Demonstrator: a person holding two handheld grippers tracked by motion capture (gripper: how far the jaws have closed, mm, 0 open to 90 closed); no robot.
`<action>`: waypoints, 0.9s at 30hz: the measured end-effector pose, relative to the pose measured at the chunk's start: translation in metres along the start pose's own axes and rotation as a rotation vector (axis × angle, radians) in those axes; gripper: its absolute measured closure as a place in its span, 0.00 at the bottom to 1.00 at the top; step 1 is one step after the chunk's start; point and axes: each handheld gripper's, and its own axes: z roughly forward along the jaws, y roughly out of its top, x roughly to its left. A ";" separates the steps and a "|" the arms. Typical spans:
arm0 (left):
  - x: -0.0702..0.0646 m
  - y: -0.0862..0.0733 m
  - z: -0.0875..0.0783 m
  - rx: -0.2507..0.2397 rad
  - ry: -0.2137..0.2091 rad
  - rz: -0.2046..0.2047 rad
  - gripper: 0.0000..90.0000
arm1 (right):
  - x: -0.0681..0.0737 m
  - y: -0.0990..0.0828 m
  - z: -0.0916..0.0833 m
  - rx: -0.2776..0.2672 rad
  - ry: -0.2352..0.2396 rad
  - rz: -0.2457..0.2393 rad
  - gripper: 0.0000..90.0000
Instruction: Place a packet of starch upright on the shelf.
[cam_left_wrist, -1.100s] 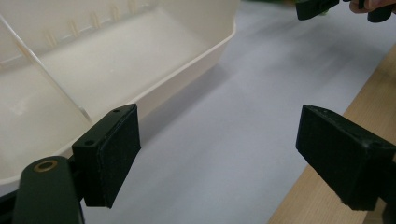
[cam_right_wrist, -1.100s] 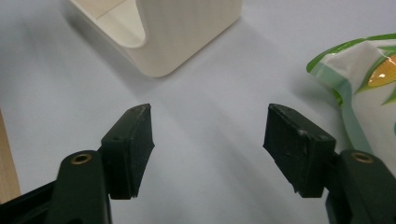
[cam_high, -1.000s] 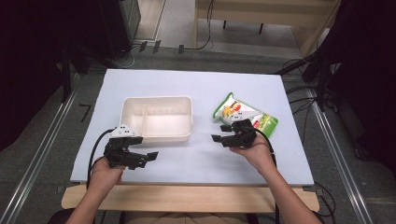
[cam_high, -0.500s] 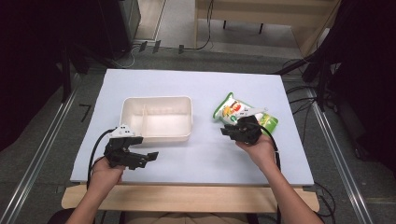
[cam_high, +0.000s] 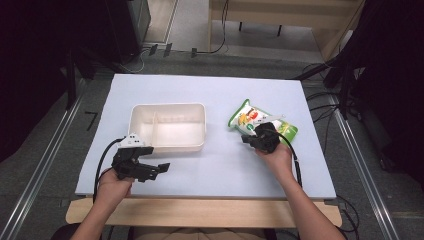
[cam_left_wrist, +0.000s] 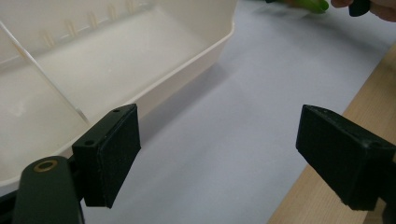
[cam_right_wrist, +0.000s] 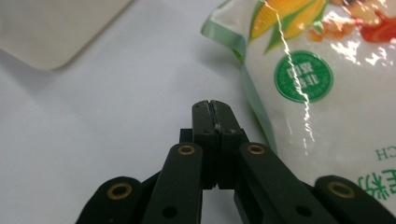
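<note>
A snack bag, white and green with a corn picture, lies on the pale blue mat right of centre. My right gripper rests at the bag's near left edge. In the right gripper view its jaws have just been closing and now meet, shut, with nothing visible between the pads. The bag has its sealed edge just beside them. My left gripper hovers near the front left, open and holding nothing. It points past the corner of a cream divided tray.
The tray holds nothing and has a thin divider. The mat ends at a wooden table edge in front. Cables trail from both grippers, and dark equipment stands off the table on both sides.
My right gripper moved forward onto the bag's near edge and its jaws went from open to shut. The left hand stayed put.
</note>
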 end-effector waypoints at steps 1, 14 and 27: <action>0.000 0.000 0.000 -0.005 -0.003 -0.001 0.16 | -0.001 -0.001 0.001 0.006 -0.008 0.001 1.00; 0.000 0.000 -0.001 -0.007 -0.003 0.000 0.16 | -0.021 -0.006 0.002 0.027 -0.060 0.053 1.00; 0.001 -0.001 -0.002 -0.010 -0.003 -0.002 0.16 | -0.046 -0.011 -0.011 0.017 -0.066 0.110 1.00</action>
